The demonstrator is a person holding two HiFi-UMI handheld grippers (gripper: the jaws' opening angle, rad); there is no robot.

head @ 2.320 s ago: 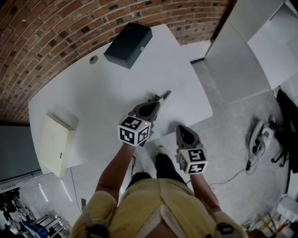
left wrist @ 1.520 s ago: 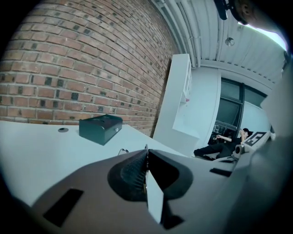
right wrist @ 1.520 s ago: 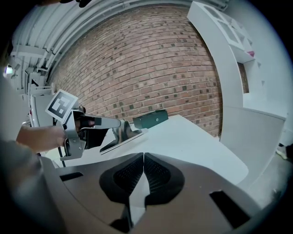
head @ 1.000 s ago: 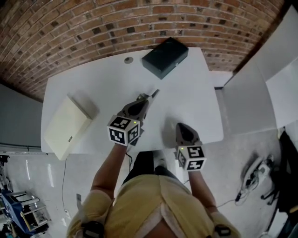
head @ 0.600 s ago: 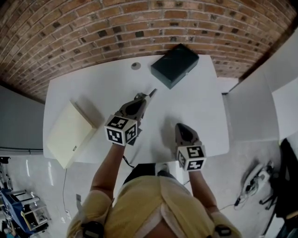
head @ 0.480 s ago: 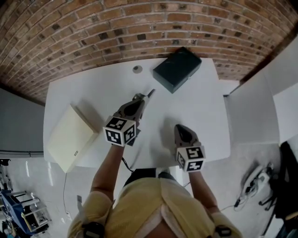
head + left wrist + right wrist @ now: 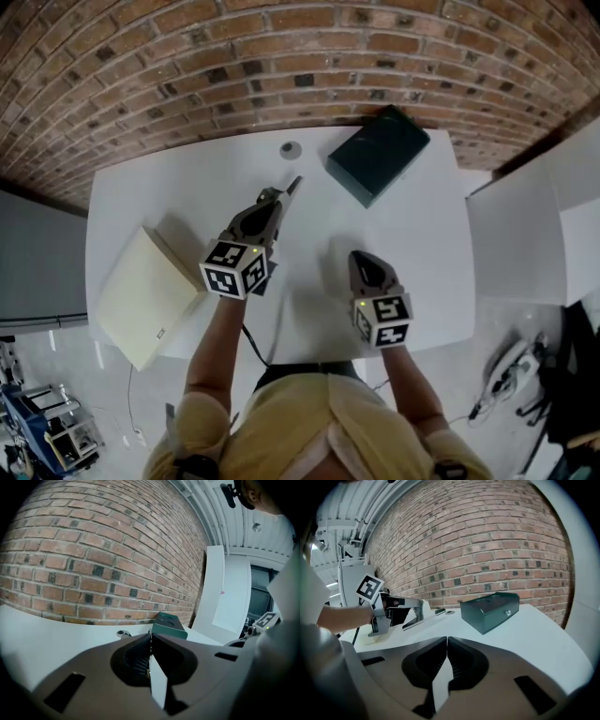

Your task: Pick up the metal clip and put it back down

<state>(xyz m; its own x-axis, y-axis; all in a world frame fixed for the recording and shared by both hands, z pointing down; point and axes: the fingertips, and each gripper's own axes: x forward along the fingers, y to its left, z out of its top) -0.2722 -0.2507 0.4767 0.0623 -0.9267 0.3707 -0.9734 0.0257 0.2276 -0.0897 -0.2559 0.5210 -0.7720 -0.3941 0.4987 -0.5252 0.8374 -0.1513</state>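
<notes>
A thin dark metal clip (image 7: 292, 184) sticks out of the tip of my left gripper (image 7: 277, 197), which is shut on it. In the right gripper view the clip (image 7: 439, 611) is low over the white table (image 7: 187, 187), just short of a small round metal fitting (image 7: 449, 612); I cannot tell whether it touches. The left gripper view shows its jaws (image 7: 150, 637) pressed together, with the clip mostly hidden. My right gripper (image 7: 359, 260) hovers over the table's near right part, shut and holding nothing (image 7: 446, 641).
A dark green box (image 7: 380, 155) stands at the table's far right, close to the brick wall. A cream box (image 7: 145, 295) lies at the near left corner. The round fitting (image 7: 291, 148) sits near the far edge. White panels stand to the right.
My left gripper has carried the clip toward the far edge, closer to the round fitting. The head view has swung, so the table now sits squarer. The right gripper has barely moved.
</notes>
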